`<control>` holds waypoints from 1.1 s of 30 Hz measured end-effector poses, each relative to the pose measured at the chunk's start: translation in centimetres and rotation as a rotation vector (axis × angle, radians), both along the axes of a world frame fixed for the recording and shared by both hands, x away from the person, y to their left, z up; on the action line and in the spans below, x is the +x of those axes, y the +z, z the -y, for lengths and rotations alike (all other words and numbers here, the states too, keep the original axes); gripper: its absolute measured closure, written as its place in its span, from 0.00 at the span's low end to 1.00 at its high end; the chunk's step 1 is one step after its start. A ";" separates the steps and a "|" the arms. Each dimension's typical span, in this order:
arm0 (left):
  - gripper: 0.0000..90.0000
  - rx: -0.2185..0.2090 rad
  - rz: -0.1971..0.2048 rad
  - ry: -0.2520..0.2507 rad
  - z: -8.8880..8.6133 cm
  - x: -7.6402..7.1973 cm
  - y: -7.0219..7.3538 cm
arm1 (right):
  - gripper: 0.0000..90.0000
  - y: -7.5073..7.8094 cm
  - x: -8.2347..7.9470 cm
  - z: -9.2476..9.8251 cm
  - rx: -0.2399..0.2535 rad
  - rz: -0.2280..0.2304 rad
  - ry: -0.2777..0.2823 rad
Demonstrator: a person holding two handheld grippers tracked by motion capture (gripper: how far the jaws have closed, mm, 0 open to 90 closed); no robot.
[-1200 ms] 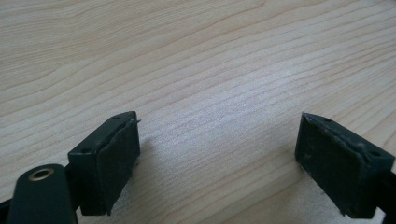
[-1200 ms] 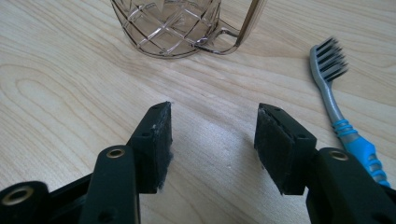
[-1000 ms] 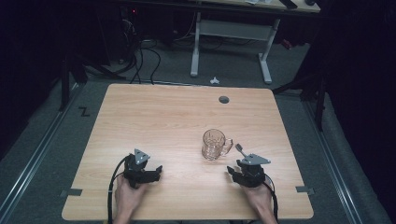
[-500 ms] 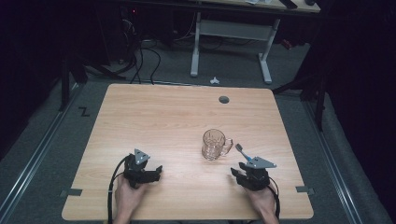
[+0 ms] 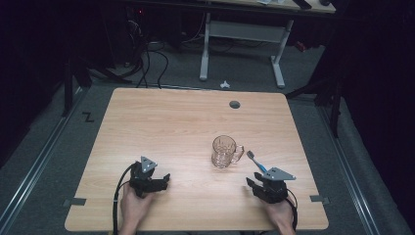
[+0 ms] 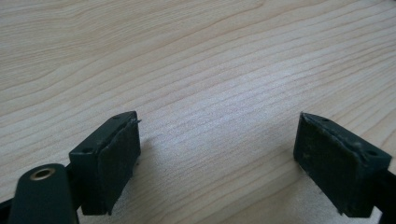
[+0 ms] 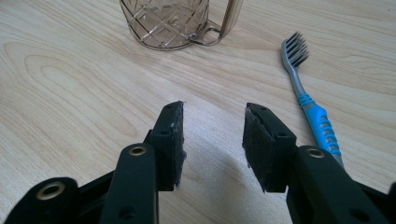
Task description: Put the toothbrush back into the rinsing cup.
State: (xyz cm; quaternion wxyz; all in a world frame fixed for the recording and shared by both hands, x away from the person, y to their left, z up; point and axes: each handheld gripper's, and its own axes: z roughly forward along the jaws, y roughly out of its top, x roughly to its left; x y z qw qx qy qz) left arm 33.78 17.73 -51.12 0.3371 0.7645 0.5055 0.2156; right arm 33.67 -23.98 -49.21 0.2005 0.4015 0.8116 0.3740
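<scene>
A clear cut-glass mug [image 5: 225, 151] stands upright right of the table's middle, its handle turned to the right. A grey and blue toothbrush [image 5: 256, 161] lies flat just right of it, bristles toward the far side. My right gripper [image 5: 253, 184] rests near the front edge, open and empty. In the right gripper view the mug [image 7: 180, 23] sits ahead and the toothbrush [image 7: 310, 100] lies past the right jaw, untouched. My left gripper [image 5: 164, 180] sits at the front left, open, with bare wood between its pads [image 6: 116, 161].
The wooden table [image 5: 161, 122] has a round cable hole [image 5: 235, 104] near its far edge. Beyond it stand a white desk frame [image 5: 242, 34] and floor cables [image 5: 147, 54]. Tape marks [image 5: 74, 201] sit by the front corners.
My right gripper has drawn back toward the front edge and slightly right, so more of the toothbrush is uncovered. The left gripper has stayed put.
</scene>
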 end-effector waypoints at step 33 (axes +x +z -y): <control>0.17 0.000 0.000 0.002 0.0 0.0 0.0 | 0.69 0.7 0.1 2.0 -0.029 0.009 -0.044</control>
